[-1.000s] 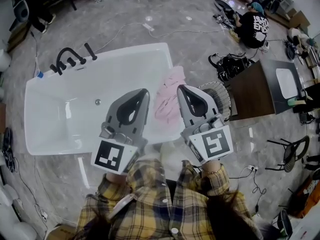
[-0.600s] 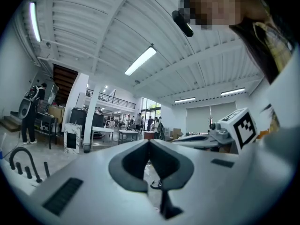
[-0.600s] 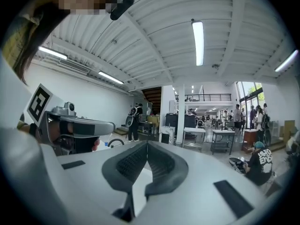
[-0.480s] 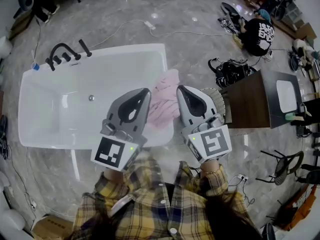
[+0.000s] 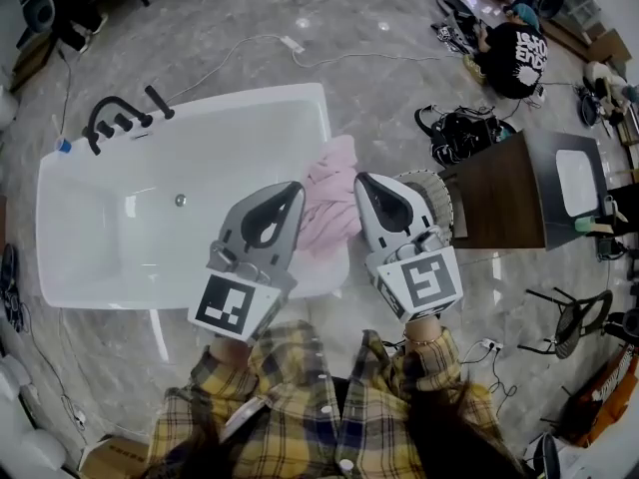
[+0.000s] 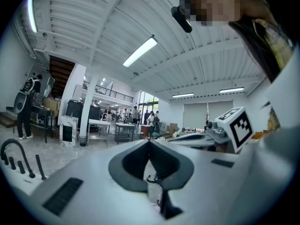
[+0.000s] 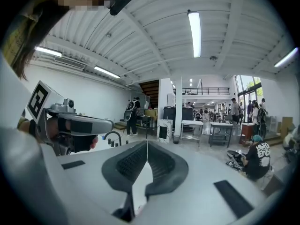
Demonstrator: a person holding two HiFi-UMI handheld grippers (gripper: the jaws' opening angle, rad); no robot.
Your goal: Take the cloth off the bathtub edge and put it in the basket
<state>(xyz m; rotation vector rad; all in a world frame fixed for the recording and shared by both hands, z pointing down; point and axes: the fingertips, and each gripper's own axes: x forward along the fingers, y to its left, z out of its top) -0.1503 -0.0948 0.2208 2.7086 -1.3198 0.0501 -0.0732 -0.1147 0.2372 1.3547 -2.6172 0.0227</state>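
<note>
A pink cloth (image 5: 334, 196) hangs crumpled over the right end of the white bathtub (image 5: 190, 218). Just right of it stands a round pale basket (image 5: 431, 196), partly hidden behind my right gripper (image 5: 363, 180). Both grippers are held high above the floor, close to my chest. My left gripper (image 5: 288, 188) points over the tub near the cloth's left side, and the right one points at the cloth's right side. Both are shut and hold nothing. In the left gripper view the jaws (image 6: 150, 143) meet, and the right gripper view shows the same (image 7: 147, 145).
A black faucet set (image 5: 115, 123) sits at the tub's far left corner. A dark wooden cabinet (image 5: 509, 193) stands right of the basket, with a black bag (image 5: 461, 133) behind it. A person (image 5: 514, 58) sits on the floor at the far right. Cables cross the marble floor.
The head view has shifted slightly, so the tub and cloth sit a little differently in frame. Both grippers stay shut and in the same pose.
</note>
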